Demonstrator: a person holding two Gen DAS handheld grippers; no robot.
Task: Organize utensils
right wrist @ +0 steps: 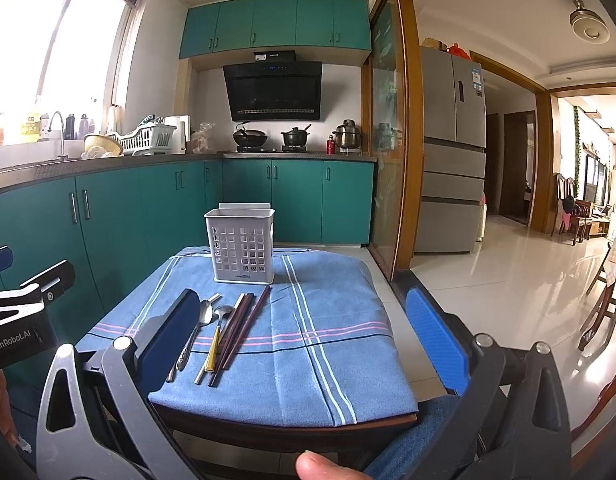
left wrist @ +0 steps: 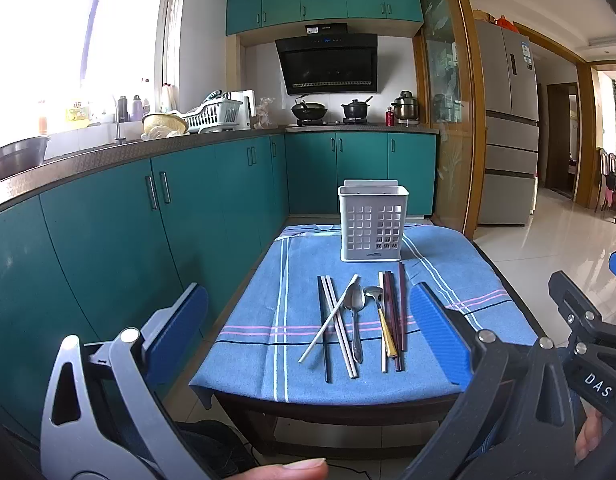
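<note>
A white perforated utensil holder [left wrist: 371, 224] [right wrist: 241, 245] stands upright at the far end of a small table under a blue cloth [left wrist: 267, 320] [right wrist: 328, 340]. In front of it lie white chopsticks [left wrist: 340, 322], a black chopstick [left wrist: 323, 332], a steel spoon [left wrist: 355, 312] [right wrist: 195, 330], a gold-handled spoon [left wrist: 382, 316] [right wrist: 216, 336] and dark red chopsticks [left wrist: 400, 316] [right wrist: 239, 330]. My left gripper [left wrist: 308, 328] hangs open before the table's near edge, holding nothing. My right gripper [right wrist: 308, 340] is open too, above the near right of the cloth.
Teal cabinets [left wrist: 147, 240] and a counter [left wrist: 107, 152] run along the left. A stove with pots [right wrist: 271, 140] is at the back. A glass sliding door [right wrist: 384, 160] and a fridge [right wrist: 452, 152] stand to the right, with tiled floor [right wrist: 508, 280] beyond. A thumb [right wrist: 328, 466] shows at the bottom.
</note>
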